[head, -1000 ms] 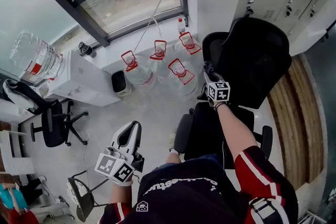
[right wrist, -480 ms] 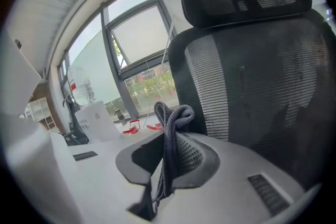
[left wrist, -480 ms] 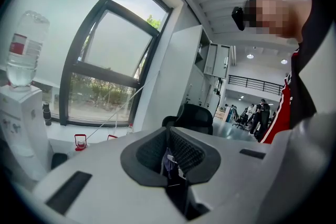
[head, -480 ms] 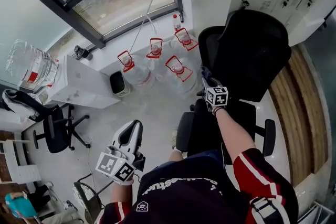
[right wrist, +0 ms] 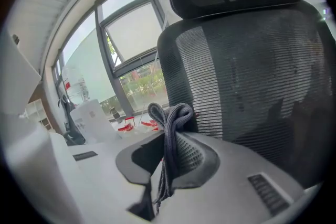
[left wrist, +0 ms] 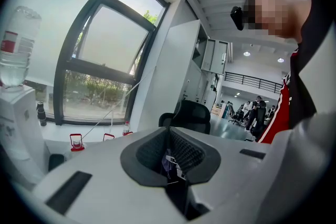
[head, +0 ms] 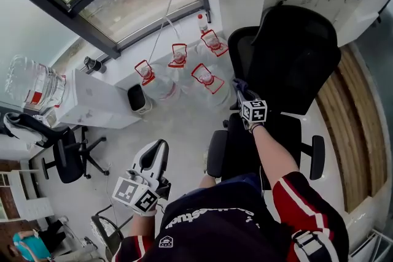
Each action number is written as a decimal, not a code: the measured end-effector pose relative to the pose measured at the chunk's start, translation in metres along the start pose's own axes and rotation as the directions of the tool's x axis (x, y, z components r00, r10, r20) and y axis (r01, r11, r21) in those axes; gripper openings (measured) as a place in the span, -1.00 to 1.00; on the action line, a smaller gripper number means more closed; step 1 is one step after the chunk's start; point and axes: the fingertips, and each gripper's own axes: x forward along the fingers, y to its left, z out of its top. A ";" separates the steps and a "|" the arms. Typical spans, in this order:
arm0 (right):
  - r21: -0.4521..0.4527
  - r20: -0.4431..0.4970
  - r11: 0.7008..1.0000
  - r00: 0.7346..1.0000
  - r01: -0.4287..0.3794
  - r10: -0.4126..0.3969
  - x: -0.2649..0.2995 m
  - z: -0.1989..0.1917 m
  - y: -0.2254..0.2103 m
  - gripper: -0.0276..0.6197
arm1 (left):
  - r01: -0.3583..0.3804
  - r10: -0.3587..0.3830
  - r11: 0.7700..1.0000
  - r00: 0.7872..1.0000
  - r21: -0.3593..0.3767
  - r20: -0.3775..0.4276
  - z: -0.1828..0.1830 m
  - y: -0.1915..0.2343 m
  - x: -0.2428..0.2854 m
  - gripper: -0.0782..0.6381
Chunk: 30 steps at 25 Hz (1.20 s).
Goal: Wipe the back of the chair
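Black mesh office chair [head: 301, 58] with its back upright, red-handled water jugs [head: 206, 80] on the floor beside the chair, left gripper [head: 156, 147] well apart from the chair, jaws together, right gripper [head: 241, 92] at the chair back's edge, clamped on grey cloth [right wrist: 169, 128]

My head camera looks steeply down from above my shoulders, with the chair [head: 295, 64] ahead on the right and the water jugs [head: 206, 80] far left. The camera on my left gripper [left wrist: 169, 150] sits low and faces level across the room, with the chair far off. The one on my right gripper [right wrist: 170, 152] looks past the cloth [right wrist: 169, 115] in its fingers, close up to the chair. All three views share the chair and jugs.
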 end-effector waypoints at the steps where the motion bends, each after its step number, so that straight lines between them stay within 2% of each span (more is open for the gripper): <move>1: -0.001 -0.001 1.000 1.000 0.004 -0.004 0.000 0.000 -0.003 -0.72 | 0.002 -0.002 1.000 1.000 0.002 -0.003 0.000 -0.001 0.002 -0.68; 8: 0.004 -0.011 0.999 0.999 0.034 -0.034 -0.008 -0.001 -0.033 -0.72 | 0.005 -0.005 1.000 1.000 0.011 -0.013 -0.002 -0.015 0.014 -0.68; 16: 0.021 -0.014 0.996 0.997 0.082 -0.082 -0.040 -0.002 -0.081 -0.72 | 0.030 -0.030 0.999 0.999 0.025 -0.015 -0.003 -0.052 0.031 -0.68; 22: 0.050 -0.008 0.989 0.990 0.139 -0.139 -0.081 -0.004 -0.133 -0.72 | 0.061 -0.060 0.998 0.998 0.036 -0.015 -0.005 -0.092 0.048 -0.68; 30: 0.065 -0.029 0.970 0.972 0.233 -0.231 -0.143 -0.016 -0.225 -0.72 | 0.092 -0.091 0.995 0.996 0.047 -0.023 -0.016 -0.150 0.073 -0.68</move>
